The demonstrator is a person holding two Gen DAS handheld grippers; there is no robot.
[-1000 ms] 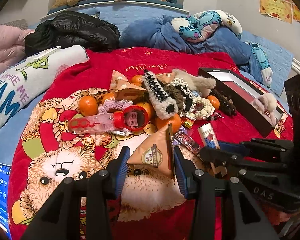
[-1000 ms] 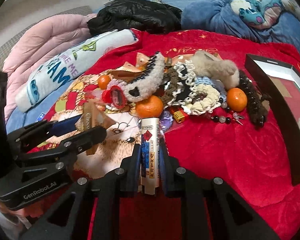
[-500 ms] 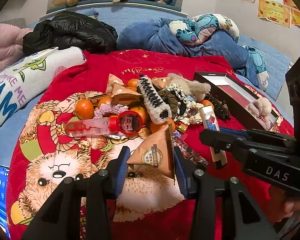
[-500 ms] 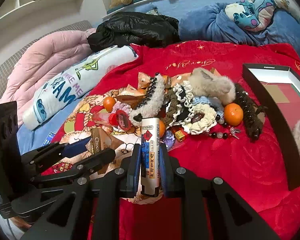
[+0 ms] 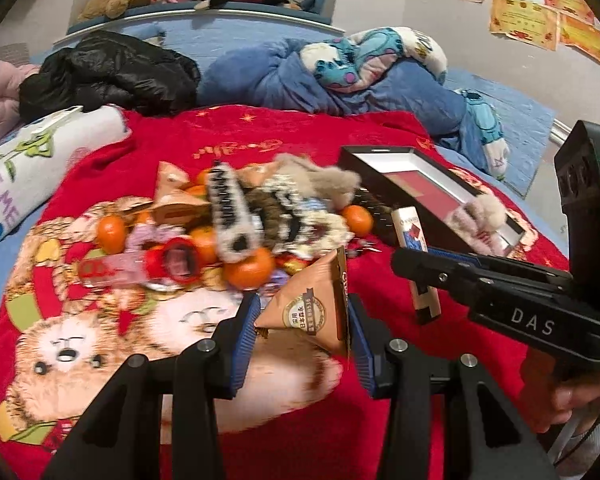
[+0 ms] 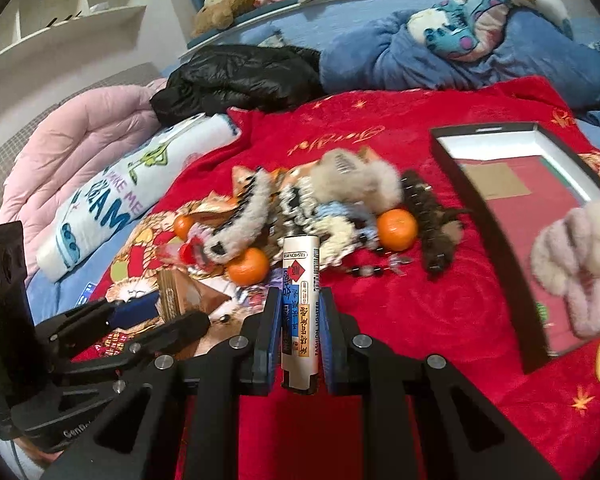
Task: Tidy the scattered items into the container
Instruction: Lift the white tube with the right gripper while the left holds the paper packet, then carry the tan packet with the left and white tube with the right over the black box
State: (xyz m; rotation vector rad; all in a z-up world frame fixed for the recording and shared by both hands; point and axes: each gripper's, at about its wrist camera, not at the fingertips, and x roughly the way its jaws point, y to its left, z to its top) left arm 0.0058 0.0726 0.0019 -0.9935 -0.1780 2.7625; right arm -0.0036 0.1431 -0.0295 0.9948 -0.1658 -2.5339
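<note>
Holding, lifted clear of the red blanket (image 6: 439,320) for carrying: left gripper (image 5: 301,320) fingers pinched against a brown triangular packet (image 5: 311,308), right gripper (image 6: 298,320) fingers closed upon an upright lighter (image 6: 300,296), remaining clutter heaped centrally, black box (image 6: 479,208) lying open just right, presumably their destination.

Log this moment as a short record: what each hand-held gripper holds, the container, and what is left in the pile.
left hand-held gripper: shut on a brown triangular packet
right hand-held gripper: shut on a white lighter, upright between the fingers
container: black open box on the red blanket, to the right of the pile
in the container: pink fluffy slipper
left in pile: oranges, furry hair clip, red-capped bottle
</note>
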